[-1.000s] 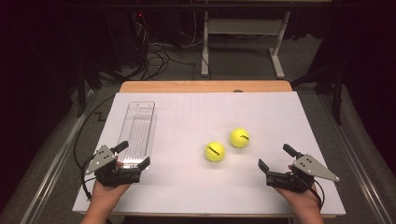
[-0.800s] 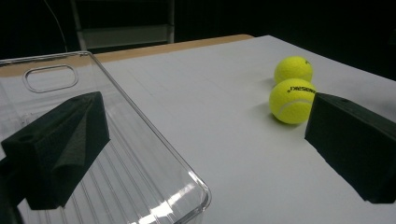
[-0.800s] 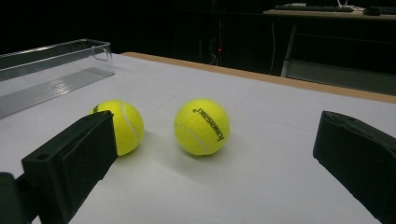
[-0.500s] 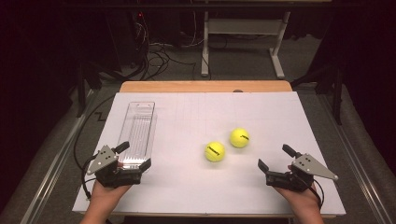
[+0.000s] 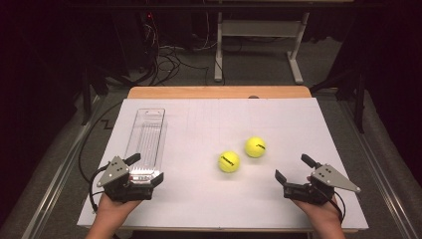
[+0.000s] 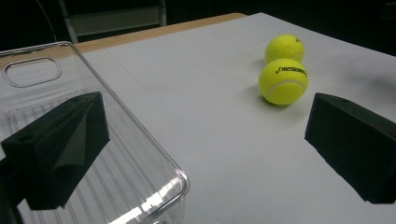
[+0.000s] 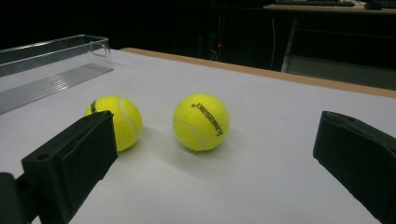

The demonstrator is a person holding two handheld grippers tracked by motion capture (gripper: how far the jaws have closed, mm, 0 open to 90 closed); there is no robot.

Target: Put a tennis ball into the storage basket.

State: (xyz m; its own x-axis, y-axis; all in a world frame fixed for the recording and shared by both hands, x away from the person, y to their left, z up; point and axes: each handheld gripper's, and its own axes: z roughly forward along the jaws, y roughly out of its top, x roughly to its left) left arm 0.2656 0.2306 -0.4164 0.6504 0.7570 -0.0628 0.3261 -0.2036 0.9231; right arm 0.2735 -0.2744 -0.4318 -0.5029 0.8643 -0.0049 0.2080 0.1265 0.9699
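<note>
Tennis balls, the nearer ball point(image 5: 229, 162) and the farther ball point(image 5: 255, 147), lie loose just beside each other mid-worktop point(image 5: 199, 199), well apart from the empty clear tray point(image 5: 147, 137). Both the left hand-held gripper point(image 5: 144, 169) and right hand-held gripper point(image 5: 293, 168) rest spread, holding nothing. Judging by this, nothing is done yet: both balls remain to be picked up.
</note>
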